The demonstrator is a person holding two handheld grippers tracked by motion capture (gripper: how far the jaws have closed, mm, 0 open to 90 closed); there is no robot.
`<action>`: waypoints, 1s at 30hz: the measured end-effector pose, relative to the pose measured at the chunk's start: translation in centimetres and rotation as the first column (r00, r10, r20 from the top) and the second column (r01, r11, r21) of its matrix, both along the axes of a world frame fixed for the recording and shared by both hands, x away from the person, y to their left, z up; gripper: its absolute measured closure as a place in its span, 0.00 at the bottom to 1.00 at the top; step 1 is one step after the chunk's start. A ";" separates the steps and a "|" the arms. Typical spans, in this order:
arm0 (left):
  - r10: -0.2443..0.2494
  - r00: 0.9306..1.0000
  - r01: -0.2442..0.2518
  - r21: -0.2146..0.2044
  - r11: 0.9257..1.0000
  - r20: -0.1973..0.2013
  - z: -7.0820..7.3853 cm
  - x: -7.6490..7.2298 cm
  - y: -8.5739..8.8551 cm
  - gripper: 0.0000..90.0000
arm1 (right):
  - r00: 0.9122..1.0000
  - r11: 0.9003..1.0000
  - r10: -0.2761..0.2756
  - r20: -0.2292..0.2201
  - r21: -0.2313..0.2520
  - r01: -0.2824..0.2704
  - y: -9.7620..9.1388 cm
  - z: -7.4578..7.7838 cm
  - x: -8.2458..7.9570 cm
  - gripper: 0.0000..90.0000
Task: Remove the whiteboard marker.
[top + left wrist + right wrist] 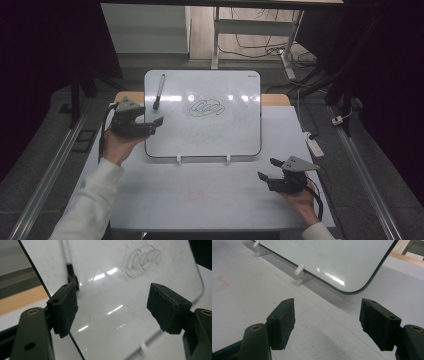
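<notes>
A marker (158, 91) lies on the whiteboard (202, 142), just beyond the left gripper (152, 125), whose jaws are spread and empty. The right gripper (267, 170) rests apart, jaws spread.

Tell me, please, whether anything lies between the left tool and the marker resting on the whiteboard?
Nothing visible does: the left tool, jaws open and empty, hovers at the whiteboard's left edge, and the marker lies just beyond it on bare board.

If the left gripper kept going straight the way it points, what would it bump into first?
Probably the whiteboard. The left gripper points across the board's left edge with open jaws, nothing between them. The looping scribble lies further along that line; the marker sits off to the side. Depth is hard to judge.
</notes>
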State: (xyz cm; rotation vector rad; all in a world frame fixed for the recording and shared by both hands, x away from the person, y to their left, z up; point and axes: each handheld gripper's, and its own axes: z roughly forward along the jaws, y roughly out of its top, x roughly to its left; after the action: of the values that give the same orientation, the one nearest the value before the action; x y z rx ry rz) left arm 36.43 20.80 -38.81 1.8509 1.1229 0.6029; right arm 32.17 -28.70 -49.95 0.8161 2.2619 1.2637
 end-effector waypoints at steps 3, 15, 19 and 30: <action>0.039 0.999 -0.039 0.010 0.999 0.005 0.6 2.2 -0.1 0.29 | 1.000 1.000 0.000 0.000 0.000 0.000 0.0 0.0 0.0 0.31; 0.150 0.988 -0.152 0.055 0.987 0.047 1.9 8.8 -0.3 0.44 | 1.000 1.000 -0.005 -0.016 -0.010 0.005 0.0 -0.3 0.1 0.32; 0.153 0.987 -0.157 0.090 0.983 0.057 2.1 10.2 -0.7 0.50 | 1.000 1.000 -0.009 -0.018 -0.014 0.009 -0.1 -0.4 0.2 0.33; 0.172 0.982 -0.182 0.163 0.970 0.076 1.5 12.2 -2.2 0.67 | 1.000 1.000 -0.010 -0.019 -0.016 0.010 -0.1 -0.5 0.1 0.33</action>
State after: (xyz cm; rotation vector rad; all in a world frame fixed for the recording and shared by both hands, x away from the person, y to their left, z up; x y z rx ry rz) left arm 48.65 18.61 -37.33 1.8730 1.2372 0.8760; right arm 32.31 -28.81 -50.42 0.8366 2.2773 1.2374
